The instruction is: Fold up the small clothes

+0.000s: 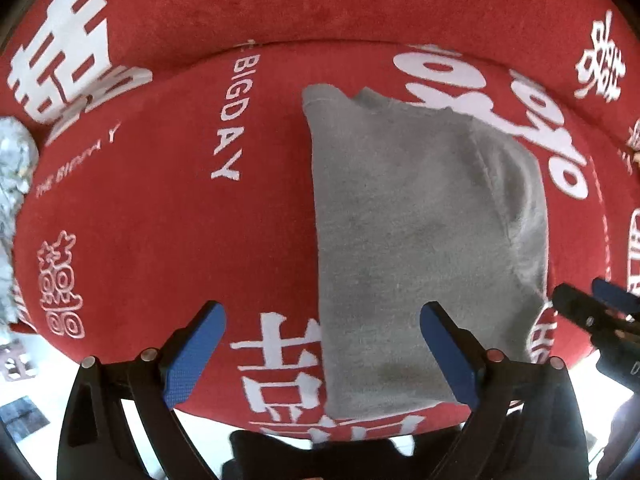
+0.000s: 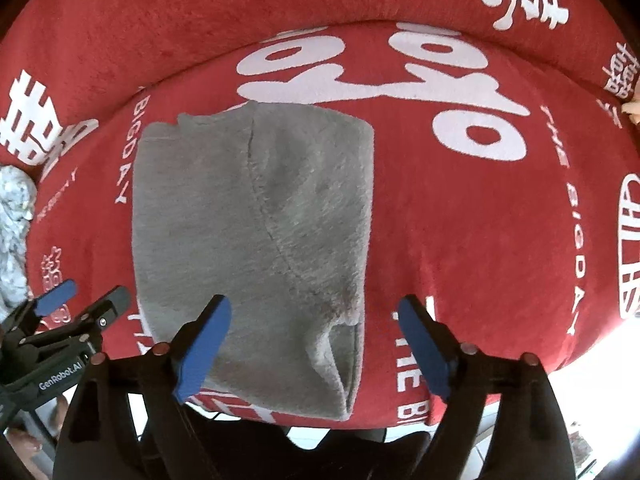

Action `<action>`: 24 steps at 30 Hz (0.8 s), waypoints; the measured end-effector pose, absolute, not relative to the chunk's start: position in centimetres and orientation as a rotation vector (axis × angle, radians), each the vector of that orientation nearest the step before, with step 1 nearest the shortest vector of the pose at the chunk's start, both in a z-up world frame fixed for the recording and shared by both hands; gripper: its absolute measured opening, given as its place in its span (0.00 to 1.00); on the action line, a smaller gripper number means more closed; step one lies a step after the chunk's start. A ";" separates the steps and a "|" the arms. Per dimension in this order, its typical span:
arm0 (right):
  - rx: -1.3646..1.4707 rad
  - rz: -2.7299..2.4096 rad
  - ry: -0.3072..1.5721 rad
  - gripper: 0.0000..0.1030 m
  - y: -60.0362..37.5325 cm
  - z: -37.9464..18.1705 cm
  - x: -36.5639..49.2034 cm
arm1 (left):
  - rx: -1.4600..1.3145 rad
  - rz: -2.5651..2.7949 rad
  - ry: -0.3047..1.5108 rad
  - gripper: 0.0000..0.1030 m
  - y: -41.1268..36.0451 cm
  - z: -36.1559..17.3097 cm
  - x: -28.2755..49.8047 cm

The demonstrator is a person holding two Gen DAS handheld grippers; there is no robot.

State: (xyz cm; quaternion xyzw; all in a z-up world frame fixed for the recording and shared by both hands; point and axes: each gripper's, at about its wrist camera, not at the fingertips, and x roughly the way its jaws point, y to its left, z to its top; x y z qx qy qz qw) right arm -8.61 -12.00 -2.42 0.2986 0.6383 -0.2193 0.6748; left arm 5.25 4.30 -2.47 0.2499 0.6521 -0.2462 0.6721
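A grey fleece garment [image 1: 420,232] lies folded into a long rectangle on a red cushion [image 1: 168,208] with white lettering. It also shows in the right wrist view [image 2: 248,248], with a seam running down it and layered edges at its near right corner. My left gripper [image 1: 320,344] is open and empty above the garment's near left edge. My right gripper [image 2: 316,340] is open and empty above the garment's near right corner. Each gripper shows in the other's view: the right gripper [image 1: 592,304] and the left gripper [image 2: 84,300].
The red cushion [image 2: 500,240] has a raised red back along the far side. A pale patterned cloth [image 1: 12,184] lies at the far left edge, also seen in the right wrist view [image 2: 14,232]. A bright floor [image 1: 36,380] shows below the cushion's near edge.
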 end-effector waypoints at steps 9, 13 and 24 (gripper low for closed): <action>0.622 -0.538 1.439 1.00 -12.1 -2.2 -8.7 | 0.565 -0.550 1.476 0.95 4.3 -2.6 4.8; 0.611 -0.535 1.449 1.00 -12.0 -2.3 -8.6 | 0.568 -0.540 1.477 0.95 4.3 -2.7 4.7; 0.610 -0.535 1.454 1.00 -11.8 -2.3 -8.5 | 0.563 -0.527 1.481 0.95 4.5 -2.8 4.4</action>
